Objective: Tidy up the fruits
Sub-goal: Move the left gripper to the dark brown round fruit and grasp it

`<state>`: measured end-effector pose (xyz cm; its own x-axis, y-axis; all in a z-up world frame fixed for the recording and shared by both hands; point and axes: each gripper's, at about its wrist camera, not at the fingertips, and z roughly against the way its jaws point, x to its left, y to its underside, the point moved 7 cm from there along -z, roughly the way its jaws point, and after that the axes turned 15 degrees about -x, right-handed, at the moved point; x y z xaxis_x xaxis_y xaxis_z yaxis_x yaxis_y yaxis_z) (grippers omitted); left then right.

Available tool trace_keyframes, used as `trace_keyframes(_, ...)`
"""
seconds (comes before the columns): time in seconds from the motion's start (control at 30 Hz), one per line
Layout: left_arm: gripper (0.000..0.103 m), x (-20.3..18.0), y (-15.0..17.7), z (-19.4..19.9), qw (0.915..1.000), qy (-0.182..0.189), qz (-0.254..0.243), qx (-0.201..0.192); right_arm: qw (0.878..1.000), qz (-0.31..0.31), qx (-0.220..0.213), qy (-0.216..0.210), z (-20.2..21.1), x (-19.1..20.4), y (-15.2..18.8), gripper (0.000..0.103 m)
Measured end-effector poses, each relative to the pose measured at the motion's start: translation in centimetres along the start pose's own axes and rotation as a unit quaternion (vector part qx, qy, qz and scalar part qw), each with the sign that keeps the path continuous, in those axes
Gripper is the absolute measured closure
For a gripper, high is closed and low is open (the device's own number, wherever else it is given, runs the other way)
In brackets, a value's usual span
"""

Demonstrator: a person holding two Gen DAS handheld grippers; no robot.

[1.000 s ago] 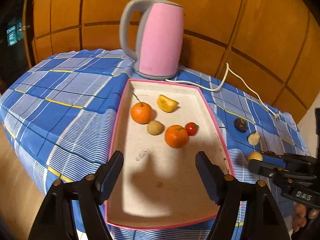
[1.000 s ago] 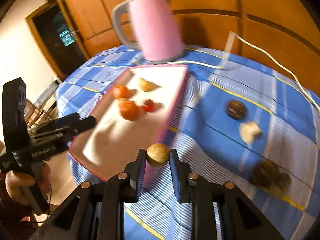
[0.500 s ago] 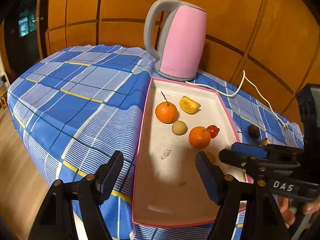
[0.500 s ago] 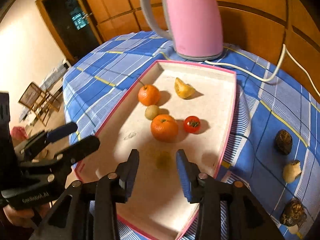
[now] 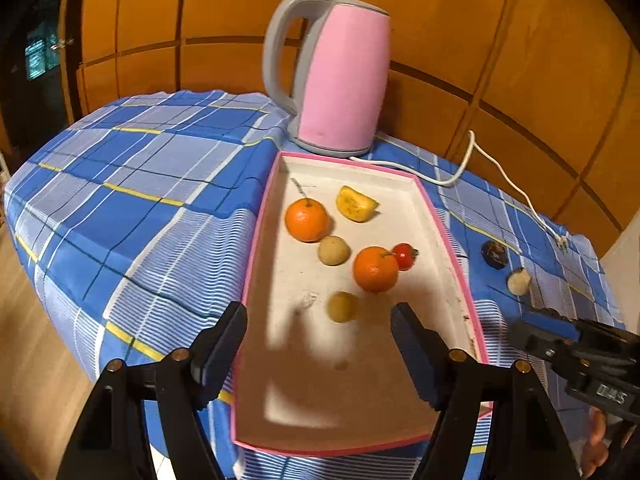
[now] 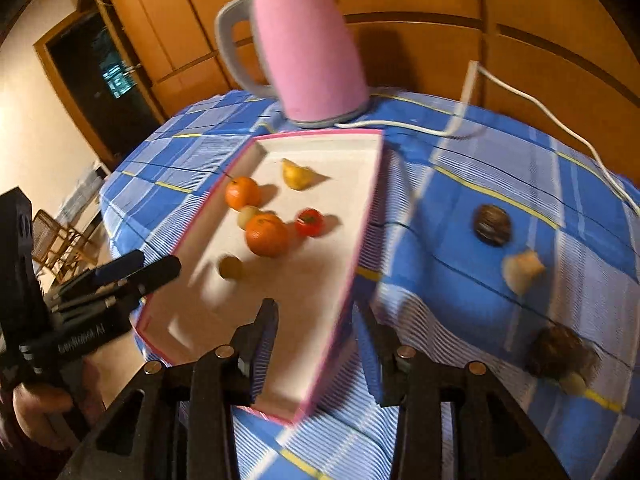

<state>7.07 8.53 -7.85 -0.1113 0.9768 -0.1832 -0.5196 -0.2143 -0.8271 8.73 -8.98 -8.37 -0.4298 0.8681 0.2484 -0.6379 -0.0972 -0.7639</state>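
Note:
A pink-rimmed white tray on the checked cloth holds two oranges, a small tomato, a yellow fruit piece and a tan round fruit. Another small tan fruit lies loose nearer the tray's front. My left gripper hovers open over the tray's near half, holding nothing. The right gripper stands open above the tray's right rim, nothing between its fingers. Its tip shows at the right of the left wrist view.
A pink kettle stands behind the tray, its white cord trailing right. On the cloth right of the tray lie a dark round fruit, a pale piece and a brown lumpy fruit. Wooden panels back the table.
The right gripper carried the small tan fruit over the tray, opened and let it go. The fruit now rests in the tray and the gripper has drawn back toward the right rim.

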Motion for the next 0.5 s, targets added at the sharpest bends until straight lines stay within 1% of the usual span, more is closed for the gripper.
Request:
trace_keyframes(0.1, 0.028, -1.1, 0.0, 0.1, 0.9999, 0.015, -0.007, 0.001, 1.0, -0.011, -0.012, 0.019, 2.1, -1.8, 0.8, 0.064)
trace_keyframes(0.2, 0.028, -2.3, 0.2, 0.0, 0.9995, 0.025, -0.02, 0.005, 0.998, -0.038, -0.015, 0.043, 3.9, -4.3, 2.0, 0.064)
trace_keyframes(0.3, 0.028, -3.4, 0.3, 0.1, 0.9989, 0.037, -0.027, 0.006, 0.995, -0.063, -0.021, 0.075, 6.1, -7.1, 3.4, 0.064)
trace_keyframes(0.4, 0.028, -4.6, 0.3, 0.4, 0.9979, 0.051, -0.04, 0.002, 0.991, -0.087, -0.02, 0.097, 7.5, -9.3, 4.5, 0.064)
trace_keyframes(0.5, 0.028, -6.0, 0.5, 0.4, 0.9961, 0.071, -0.051, 0.01, 0.988, -0.107, -0.02, 0.113, 8.6, -11.1, 5.4, 0.064)
